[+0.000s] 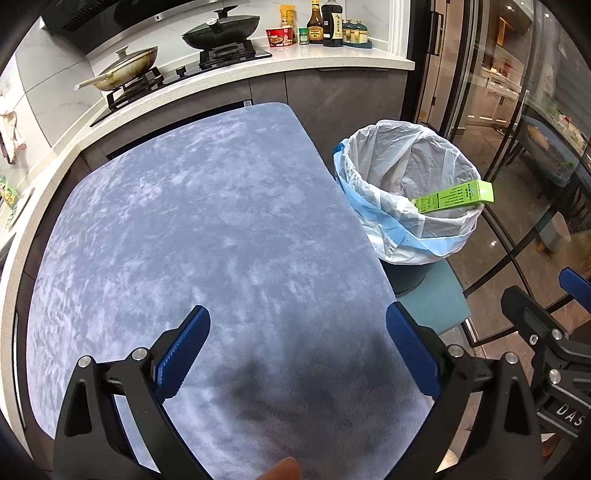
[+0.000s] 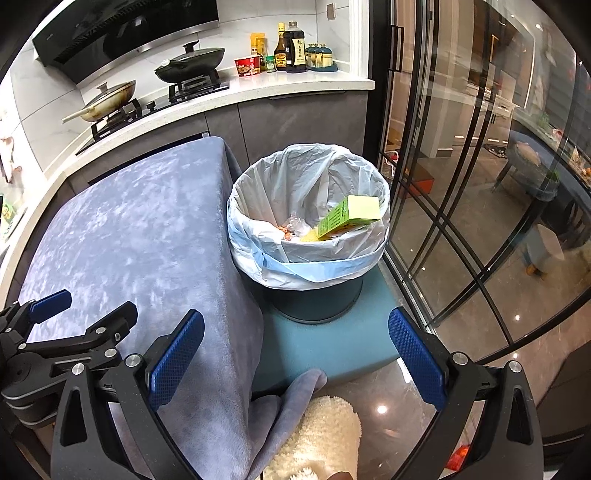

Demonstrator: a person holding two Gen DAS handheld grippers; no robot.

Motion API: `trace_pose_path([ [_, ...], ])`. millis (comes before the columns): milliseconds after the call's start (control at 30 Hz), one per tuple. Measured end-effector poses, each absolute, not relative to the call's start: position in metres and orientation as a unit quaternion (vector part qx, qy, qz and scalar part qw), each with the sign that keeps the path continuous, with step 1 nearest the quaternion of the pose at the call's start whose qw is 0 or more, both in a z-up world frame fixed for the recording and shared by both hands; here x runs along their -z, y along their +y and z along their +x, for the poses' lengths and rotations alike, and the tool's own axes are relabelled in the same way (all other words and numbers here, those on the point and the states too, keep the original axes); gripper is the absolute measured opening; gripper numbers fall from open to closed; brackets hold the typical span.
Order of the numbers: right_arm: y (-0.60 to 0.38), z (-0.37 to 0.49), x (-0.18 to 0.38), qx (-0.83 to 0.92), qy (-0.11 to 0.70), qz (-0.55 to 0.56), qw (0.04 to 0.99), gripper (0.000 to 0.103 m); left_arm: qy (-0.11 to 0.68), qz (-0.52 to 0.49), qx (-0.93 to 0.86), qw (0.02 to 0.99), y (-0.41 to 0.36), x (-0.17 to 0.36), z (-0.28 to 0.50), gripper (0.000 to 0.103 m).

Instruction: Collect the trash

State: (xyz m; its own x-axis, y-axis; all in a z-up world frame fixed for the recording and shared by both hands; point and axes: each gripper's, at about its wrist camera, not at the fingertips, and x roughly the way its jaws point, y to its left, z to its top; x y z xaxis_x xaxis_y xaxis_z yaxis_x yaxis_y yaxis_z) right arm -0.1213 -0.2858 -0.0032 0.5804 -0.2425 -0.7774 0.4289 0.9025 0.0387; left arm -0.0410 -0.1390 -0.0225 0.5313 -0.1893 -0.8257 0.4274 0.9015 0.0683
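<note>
A dark round trash bin lined with a white and blue plastic bag stands on a teal stool, right of the table. A green carton leans inside against the bag's rim, also seen as the green carton in the left wrist view. Crumpled wrappers lie at the bottom. My left gripper hangs open over the table's grey-blue cloth, holding nothing. My right gripper is open too, above the table's right edge and the stool, short of the bin.
A kitchen counter runs behind with two lidded pans on a gas hob, sauce bottles and a red cup. Glass sliding doors stand right of the bin. A fluffy cream sleeve shows near the glossy floor.
</note>
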Motion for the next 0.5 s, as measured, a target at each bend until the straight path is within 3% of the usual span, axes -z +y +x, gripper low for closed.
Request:
trace_pose_path([
  [500, -0.2847, -0.1207, 0.0023, 0.186, 0.414, 0.109, 0.884, 0.096, 0.447, 0.135, 0.173, 0.867, -0.1375, 0.0198, -0.0439, 0.092],
])
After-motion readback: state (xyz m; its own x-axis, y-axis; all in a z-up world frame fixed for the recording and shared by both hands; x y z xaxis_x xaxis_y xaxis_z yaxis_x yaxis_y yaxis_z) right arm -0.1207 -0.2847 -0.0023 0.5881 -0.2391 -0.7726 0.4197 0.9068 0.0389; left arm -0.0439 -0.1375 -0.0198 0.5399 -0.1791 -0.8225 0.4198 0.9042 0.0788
